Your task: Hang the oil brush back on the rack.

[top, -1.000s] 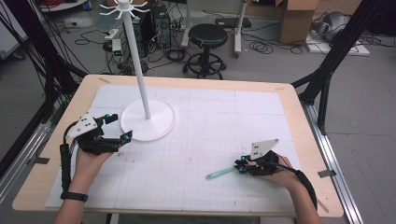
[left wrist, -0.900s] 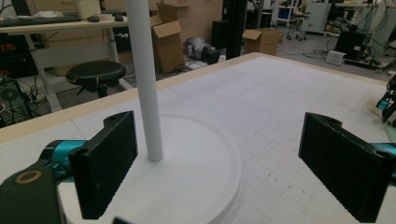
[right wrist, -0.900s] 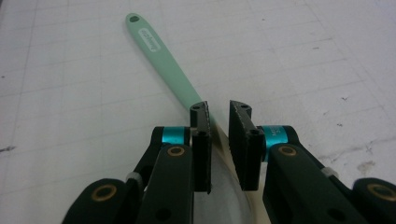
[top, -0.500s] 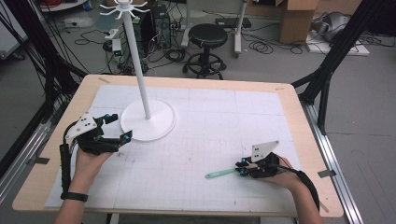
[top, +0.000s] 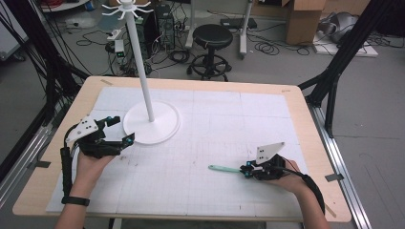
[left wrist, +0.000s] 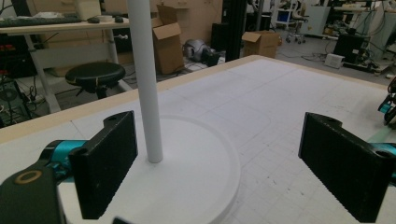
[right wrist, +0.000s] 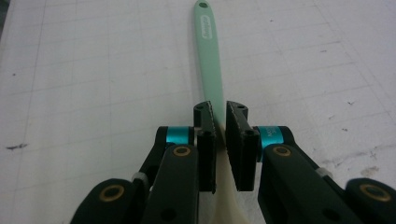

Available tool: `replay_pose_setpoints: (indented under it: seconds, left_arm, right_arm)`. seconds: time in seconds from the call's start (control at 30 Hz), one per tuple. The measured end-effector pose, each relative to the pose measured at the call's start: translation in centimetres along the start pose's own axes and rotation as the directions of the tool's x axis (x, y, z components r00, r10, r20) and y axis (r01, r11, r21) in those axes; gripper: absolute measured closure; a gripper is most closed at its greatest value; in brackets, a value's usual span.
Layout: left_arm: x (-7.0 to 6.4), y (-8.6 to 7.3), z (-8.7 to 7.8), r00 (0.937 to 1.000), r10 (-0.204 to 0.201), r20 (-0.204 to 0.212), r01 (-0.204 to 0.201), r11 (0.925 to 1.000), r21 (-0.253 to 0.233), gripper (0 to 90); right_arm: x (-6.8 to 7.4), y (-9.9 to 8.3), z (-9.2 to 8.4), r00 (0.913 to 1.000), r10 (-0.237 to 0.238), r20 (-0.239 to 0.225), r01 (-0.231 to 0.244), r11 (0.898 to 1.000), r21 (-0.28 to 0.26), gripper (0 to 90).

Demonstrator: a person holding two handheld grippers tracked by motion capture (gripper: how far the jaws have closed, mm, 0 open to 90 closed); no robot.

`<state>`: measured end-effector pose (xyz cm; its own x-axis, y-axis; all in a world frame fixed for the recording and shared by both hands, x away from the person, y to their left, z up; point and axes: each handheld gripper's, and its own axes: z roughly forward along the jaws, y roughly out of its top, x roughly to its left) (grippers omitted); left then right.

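Observation:
A tall white stand (top: 143, 71) with hooks at its top rises from a round base (top: 162, 129) on the left half of the table. My left gripper (top: 123, 129) is open just left of that base, its jaws wide apart on either side of the pole (left wrist: 144, 79) and base (left wrist: 196, 158), touching neither. My right gripper (top: 244, 171) is low over the mat at the front right, shut on a mint-green spatula (top: 224, 168). The spatula's handle (right wrist: 208, 51) points away from the jaws of the right gripper (right wrist: 219, 114), with a hole at its end. The cream blade (right wrist: 226, 196) lies under the gripper.
A white gridded mat (top: 215, 119) covers the wooden table (top: 305, 119). Beyond the far edge stand a black stool (top: 212, 40), cables and cardboard boxes (top: 305, 19). Black frame legs (top: 334, 71) flank the table's right side.
My right gripper has shifted slightly left with the spatula, whose handle now lies more level. The left gripper has stayed open in place.

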<state>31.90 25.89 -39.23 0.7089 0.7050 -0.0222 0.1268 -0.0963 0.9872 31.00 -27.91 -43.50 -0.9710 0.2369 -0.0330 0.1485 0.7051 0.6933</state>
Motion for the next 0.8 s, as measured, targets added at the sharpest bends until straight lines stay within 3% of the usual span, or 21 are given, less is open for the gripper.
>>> replay_pose_setpoints:
  seconds: [0.17,0.27,0.47,0.6,0.8]
  left_arm:
    - [0.1,0.0,-0.1,1.0000,-0.001,-0.002,0.001,1.0000,-0.003,12.4]
    - [0.1,0.0,-0.1,1.0000,-0.002,-0.004,0.002,1.0000,-0.001,12.4]
    - [0.1,0.0,-0.1,1.0000,-0.002,-0.005,0.002,1.0000,-0.001,12.4]
    - [0.2,0.0,-0.2,1.0000,-0.001,-0.007,0.001,1.0000,-0.002,12.4]
    - [0.2,0.1,-0.3,1.0000,0.000,-0.009,0.000,1.0000,-0.005,12.4]
  right_arm:
    - [-0.2,0.0,0.0,0.9998,0.020,0.010,-0.020,1.000,-0.004,83.6]
    - [-0.3,0.0,-0.4,0.9979,0.062,0.020,-0.060,0.996,-0.064,83.6]
    - [-0.6,0.3,-0.5,0.9924,0.104,0.067,-0.097,0.991,-0.095,83.7]
    - [-1.0,0.7,-0.9,0.9864,0.126,0.105,-0.110,0.983,-0.146,83.7]
    - [-1.1,2.2,-1.2,0.9765,0.167,0.136,-0.132,0.963,-0.235,83.6]
